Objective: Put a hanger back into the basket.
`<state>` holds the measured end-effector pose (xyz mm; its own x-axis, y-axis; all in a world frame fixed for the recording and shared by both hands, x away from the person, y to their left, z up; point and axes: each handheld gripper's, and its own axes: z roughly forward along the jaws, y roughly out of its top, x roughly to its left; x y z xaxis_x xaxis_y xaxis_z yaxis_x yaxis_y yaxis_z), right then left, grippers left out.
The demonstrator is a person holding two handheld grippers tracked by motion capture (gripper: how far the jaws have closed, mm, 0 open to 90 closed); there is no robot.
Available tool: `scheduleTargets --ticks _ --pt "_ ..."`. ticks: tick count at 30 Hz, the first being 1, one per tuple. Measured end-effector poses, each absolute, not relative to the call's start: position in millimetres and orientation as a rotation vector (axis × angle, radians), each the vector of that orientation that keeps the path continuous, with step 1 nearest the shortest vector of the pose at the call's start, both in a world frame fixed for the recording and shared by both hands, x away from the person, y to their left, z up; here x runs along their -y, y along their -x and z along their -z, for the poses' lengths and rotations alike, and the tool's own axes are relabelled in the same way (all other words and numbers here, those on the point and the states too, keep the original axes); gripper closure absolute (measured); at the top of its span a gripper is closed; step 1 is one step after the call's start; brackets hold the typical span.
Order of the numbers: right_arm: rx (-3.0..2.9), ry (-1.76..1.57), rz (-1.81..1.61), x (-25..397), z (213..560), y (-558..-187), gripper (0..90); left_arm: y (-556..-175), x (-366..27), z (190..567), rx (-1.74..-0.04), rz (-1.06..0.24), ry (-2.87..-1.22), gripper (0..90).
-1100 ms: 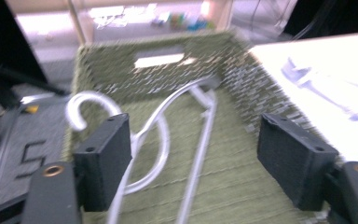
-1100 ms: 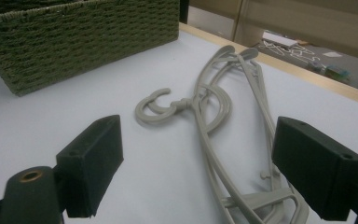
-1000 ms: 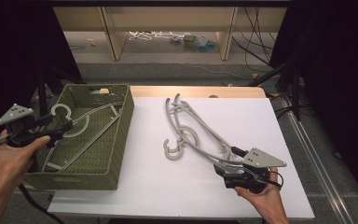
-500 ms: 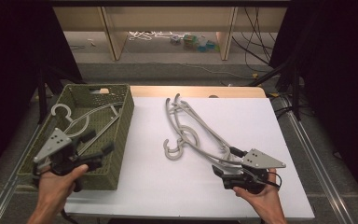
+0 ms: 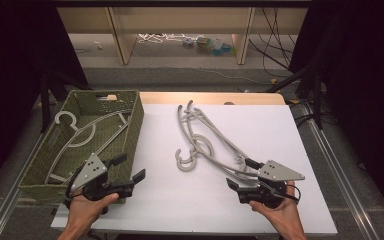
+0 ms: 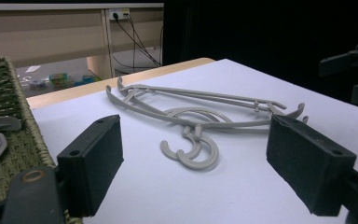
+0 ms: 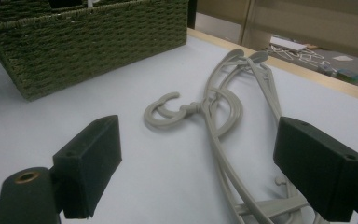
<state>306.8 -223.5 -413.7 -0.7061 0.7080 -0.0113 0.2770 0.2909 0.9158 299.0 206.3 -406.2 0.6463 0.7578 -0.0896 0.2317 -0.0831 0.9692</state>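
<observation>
Right gripper view crops the hangers (image 7: 223,116) (lower ends).

Setting. A white-topped desk (image 5: 280,125) with a pale wooden far edge stands on a grey floor (image 5: 180,77). Beyond it runs a low, light wooden shelf unit (image 5: 180,25) with upright dividers; small coloured objects (image 5: 210,45) and a white tangle (image 5: 157,38) lie beneath it. Black cables (image 5: 275,45) trail down at the right. Dark curtains (image 5: 360,75) close off both sides. Metal rails (image 5: 340,165) flank the desk. Lighting is even and comes from overhead.
</observation>
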Motion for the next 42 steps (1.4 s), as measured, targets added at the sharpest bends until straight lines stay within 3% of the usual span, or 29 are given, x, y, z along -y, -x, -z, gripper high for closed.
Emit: scheduleTargets --ticks 17,30,36,42 --pt "-2.196 -0.851 -1.351 218.8 419.1 -316.4 15.9 -291.2 -192.0 426.5 -0.749 -0.517 -1.677 16.0" --pt "-2.349 -0.848 -1.179 202.0 428.9 -367.9 17.6 -291.3 -191.6 428.3 -0.747 -0.506 -1.669 16.1" --pt "-2.47 -0.867 -1.069 194.1 435.7 -388.6 21.9 -292.2 -190.9 429.6 -0.74 -0.5 -1.679 16.2" --pt "-2.559 -0.854 -0.966 183.2 447.8 -409.0 32.1 -291.9 -191.2 429.5 -0.746 -0.497 -1.673 16.3"
